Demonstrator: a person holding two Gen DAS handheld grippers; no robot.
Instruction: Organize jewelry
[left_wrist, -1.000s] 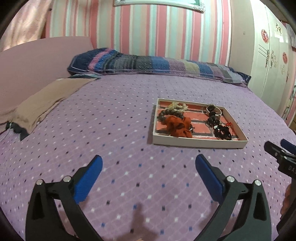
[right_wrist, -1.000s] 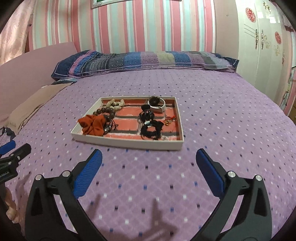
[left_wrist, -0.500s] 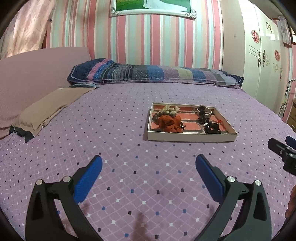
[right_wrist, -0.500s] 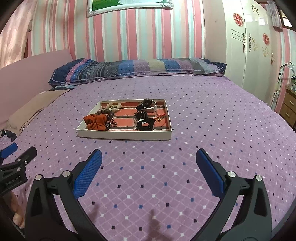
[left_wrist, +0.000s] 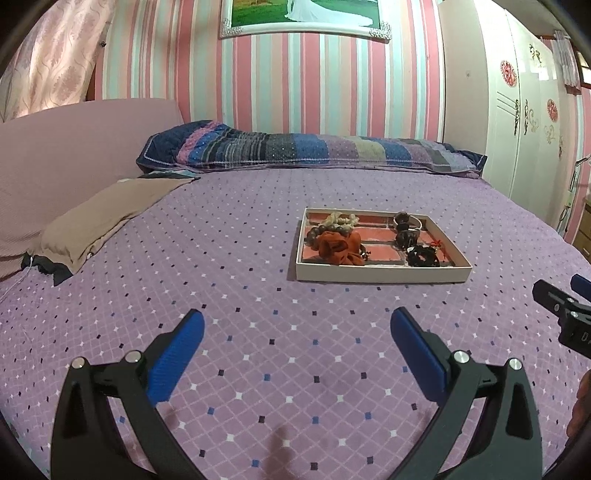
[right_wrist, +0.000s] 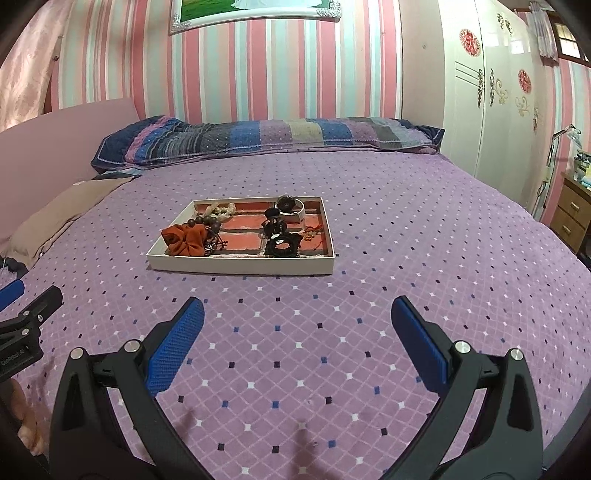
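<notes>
A shallow white tray (left_wrist: 384, 275) (right_wrist: 240, 265) with a red lining lies on the purple bedspread. Inside it are an orange scrunchie (left_wrist: 340, 247) (right_wrist: 186, 240), brown and pale bead bracelets (left_wrist: 338, 220) (right_wrist: 207, 221), a white-strapped watch (left_wrist: 408, 220) (right_wrist: 291, 208) and black hair ties (left_wrist: 423, 255) (right_wrist: 281, 246). My left gripper (left_wrist: 295, 334) hovers open over the bedspread, well short of the tray, nothing between its blue pads. My right gripper (right_wrist: 297, 325) is likewise open and empty in front of the tray.
The bed (left_wrist: 258, 295) is wide, with a striped pillow (left_wrist: 310, 151) at the head and a tan pillow (left_wrist: 107, 214) at the left. A white wardrobe (right_wrist: 491, 107) and a wooden nightstand (right_wrist: 570, 218) stand to the right. A hand (right_wrist: 26, 424) shows at the lower left.
Both grippers have drawn back from the tray and tilted up, so the tray looks smaller and more of the wall and picture shows. Both stayed open.
</notes>
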